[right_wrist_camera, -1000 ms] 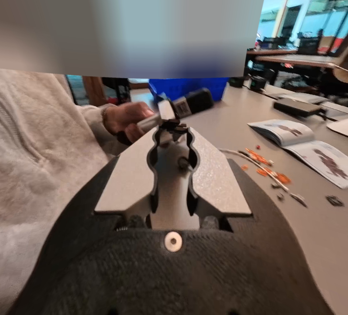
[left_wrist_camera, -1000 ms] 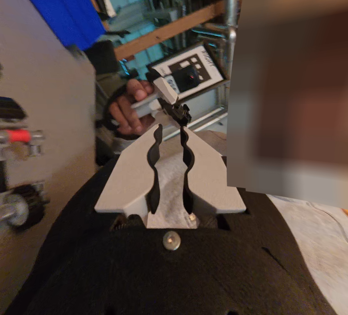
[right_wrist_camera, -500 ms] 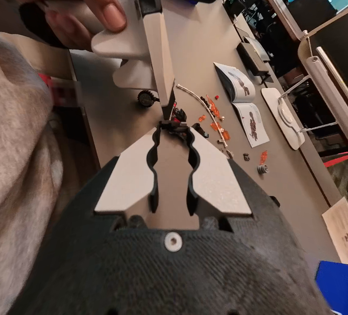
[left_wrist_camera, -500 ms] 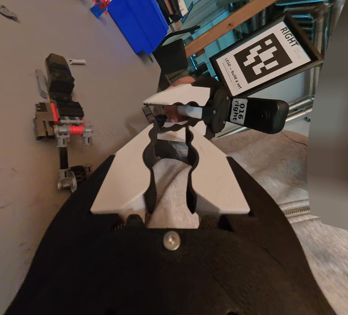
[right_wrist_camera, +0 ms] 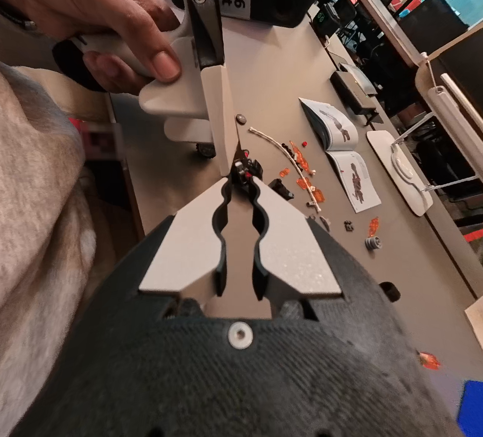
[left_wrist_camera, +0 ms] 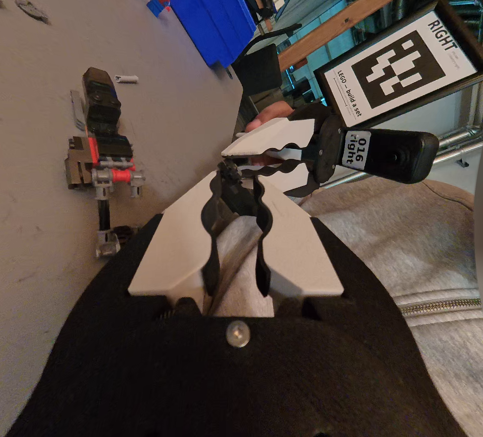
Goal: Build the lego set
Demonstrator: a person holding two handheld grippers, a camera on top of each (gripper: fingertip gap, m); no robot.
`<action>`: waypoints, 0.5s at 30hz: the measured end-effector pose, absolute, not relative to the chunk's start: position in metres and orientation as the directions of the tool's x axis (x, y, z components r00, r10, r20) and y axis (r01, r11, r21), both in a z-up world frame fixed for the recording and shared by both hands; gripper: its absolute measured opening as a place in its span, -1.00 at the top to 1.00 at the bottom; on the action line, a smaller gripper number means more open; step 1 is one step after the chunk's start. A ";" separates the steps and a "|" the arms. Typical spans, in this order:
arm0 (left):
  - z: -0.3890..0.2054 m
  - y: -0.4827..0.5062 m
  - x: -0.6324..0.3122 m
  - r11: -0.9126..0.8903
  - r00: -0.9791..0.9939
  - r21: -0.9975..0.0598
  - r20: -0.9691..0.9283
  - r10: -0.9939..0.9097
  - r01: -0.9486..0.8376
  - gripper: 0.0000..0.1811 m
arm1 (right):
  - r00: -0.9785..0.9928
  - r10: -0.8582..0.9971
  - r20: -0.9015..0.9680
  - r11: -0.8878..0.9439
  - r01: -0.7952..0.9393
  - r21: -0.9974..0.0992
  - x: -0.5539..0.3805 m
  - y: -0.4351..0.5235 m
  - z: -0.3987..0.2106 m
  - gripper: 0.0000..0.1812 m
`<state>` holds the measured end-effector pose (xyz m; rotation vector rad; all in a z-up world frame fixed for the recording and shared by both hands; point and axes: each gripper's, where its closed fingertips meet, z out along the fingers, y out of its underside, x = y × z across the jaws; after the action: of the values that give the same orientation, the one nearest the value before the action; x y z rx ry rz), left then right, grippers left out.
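A: Left wrist view: are the left tongs [left_wrist_camera: 236, 178] clenched?
B: Yes, on a small black lego piece [left_wrist_camera: 230, 172] at frame centre; the right tongs [left_wrist_camera: 232, 160] pinch it too.

Small black lego piece [left_wrist_camera: 230, 176] with red bits, pinched between both claws.
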<state>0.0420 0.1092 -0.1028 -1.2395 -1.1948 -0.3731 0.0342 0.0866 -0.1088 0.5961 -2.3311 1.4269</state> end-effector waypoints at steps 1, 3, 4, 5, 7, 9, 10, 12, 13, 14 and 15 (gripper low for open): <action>-0.103 0.109 0.042 0.360 0.398 -0.519 0.844 0.359 0.775 0.76 | -0.858 -0.171 0.485 0.408 -0.510 -0.757 0.034 0.086 -0.109 0.89; -0.104 0.108 0.040 0.370 0.394 -0.511 0.850 0.348 0.776 0.76 | -0.867 -0.158 0.472 0.412 -0.493 -0.767 0.032 0.086 -0.110 0.85; -0.104 0.108 0.040 0.376 0.393 -0.505 0.855 0.338 0.777 0.78 | -0.872 -0.145 0.467 0.411 -0.482 -0.774 0.030 0.086 -0.109 0.82; -0.104 0.108 0.040 0.384 0.392 -0.499 0.861 0.325 0.777 0.79 | -0.878 -0.131 0.460 0.408 -0.471 -0.782 0.029 0.086 -0.107 0.78; -0.102 0.107 0.040 0.397 0.394 -0.490 0.868 0.301 0.776 0.82 | -0.892 -0.112 0.437 0.391 -0.444 -0.806 0.027 0.087 -0.104 0.75; -0.100 0.108 0.040 0.407 0.397 -0.479 0.876 0.272 0.778 0.85 | -0.915 -0.110 0.389 0.370 -0.401 -0.838 0.029 0.088 -0.101 0.78; -0.099 0.108 0.040 0.409 0.396 -0.473 0.880 0.262 0.781 0.86 | -0.926 -0.113 0.360 0.362 -0.376 -0.853 0.029 0.089 -0.101 0.80; -0.101 0.108 0.039 0.411 0.388 -0.467 0.883 0.264 0.783 0.88 | -0.944 -0.106 0.312 0.360 -0.328 -0.873 0.028 0.089 -0.103 0.78; -0.104 0.107 0.038 0.411 0.380 -0.469 0.881 0.282 0.782 0.90 | -0.953 -0.097 0.289 0.370 -0.303 -0.878 0.026 0.090 -0.106 0.77; -0.108 0.105 0.036 0.412 0.373 -0.479 0.874 0.312 0.776 1.00 | -0.960 -0.085 0.267 0.390 -0.279 -0.878 0.023 0.091 -0.110 0.77; -0.106 0.101 0.034 0.421 0.384 -0.497 0.864 0.326 0.759 1.00 | -0.965 -0.076 0.251 0.414 -0.260 -0.872 0.020 0.094 -0.114 0.75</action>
<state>0.0345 0.1013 -0.1065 -1.1611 -1.2007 -0.3739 0.0197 0.0940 -0.1143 0.2989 -2.4921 1.5850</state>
